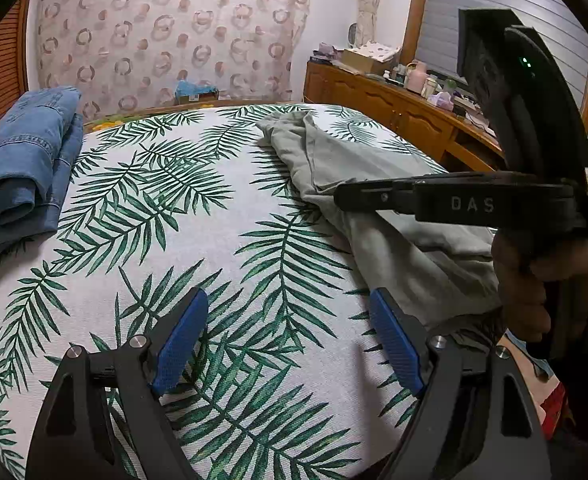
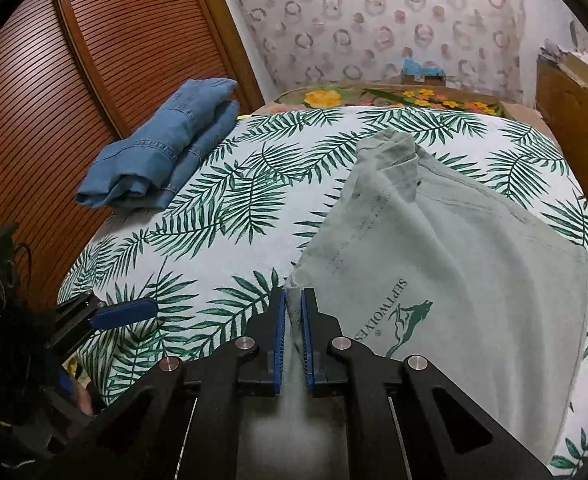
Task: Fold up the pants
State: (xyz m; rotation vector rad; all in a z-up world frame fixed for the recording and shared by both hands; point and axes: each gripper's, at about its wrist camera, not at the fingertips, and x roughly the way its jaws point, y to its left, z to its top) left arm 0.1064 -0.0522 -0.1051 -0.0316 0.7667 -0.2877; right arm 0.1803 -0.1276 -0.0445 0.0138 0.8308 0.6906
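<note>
Grey-green pants with a dark green wolf logo lie spread on the right half of the bed, one end bunched toward the far side. They also show in the left wrist view. My right gripper is shut on the near edge of the pants, and the cloth rises between its blue pads. My left gripper is open and empty above bare bedsheet, to the left of the pants. The right gripper's body shows in the left wrist view over the pants.
The bed has a white sheet with green palm leaves. Folded blue jeans lie at its far left edge, also in the right wrist view. A slatted wooden door stands left. A wooden dresser with clutter stands right.
</note>
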